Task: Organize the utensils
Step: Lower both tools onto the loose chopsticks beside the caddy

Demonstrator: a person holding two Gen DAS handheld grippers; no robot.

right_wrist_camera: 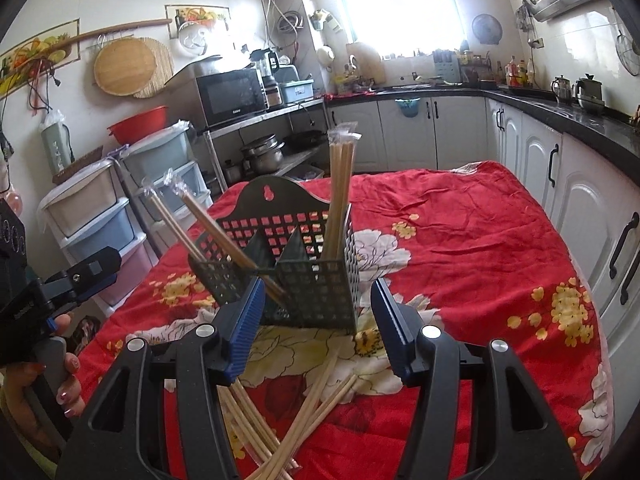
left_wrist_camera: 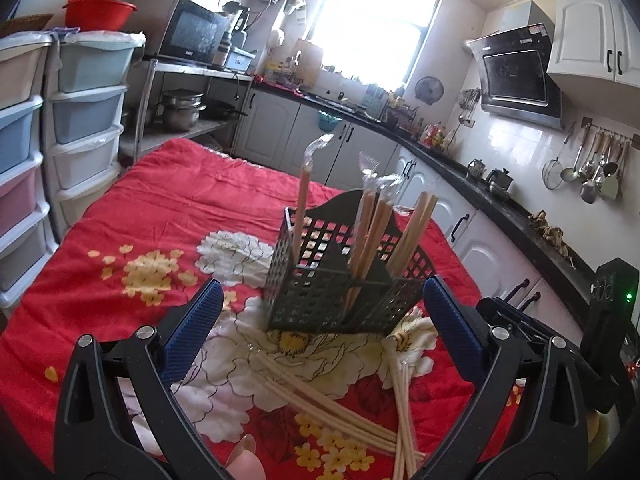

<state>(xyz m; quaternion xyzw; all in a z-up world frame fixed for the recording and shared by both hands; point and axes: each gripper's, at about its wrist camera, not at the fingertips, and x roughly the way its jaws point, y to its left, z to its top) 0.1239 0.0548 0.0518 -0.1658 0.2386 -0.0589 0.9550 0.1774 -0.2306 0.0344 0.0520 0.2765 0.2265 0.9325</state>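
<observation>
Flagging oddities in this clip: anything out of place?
Yes. Loose chopsticks lie criss-crossed on the red cloth in front of the caddy, not in its compartments. Those inside lean at different angles.

A small pale brand mark sits on the lower front edge of the microwave [left_wrist_camera: 196,36], at ten o'clock in the left wrist view; its letters are too small to read. The range hood [left_wrist_camera: 516,76], at two o'clock, bears stickers, likewise illegible. No other text is legible.
</observation>
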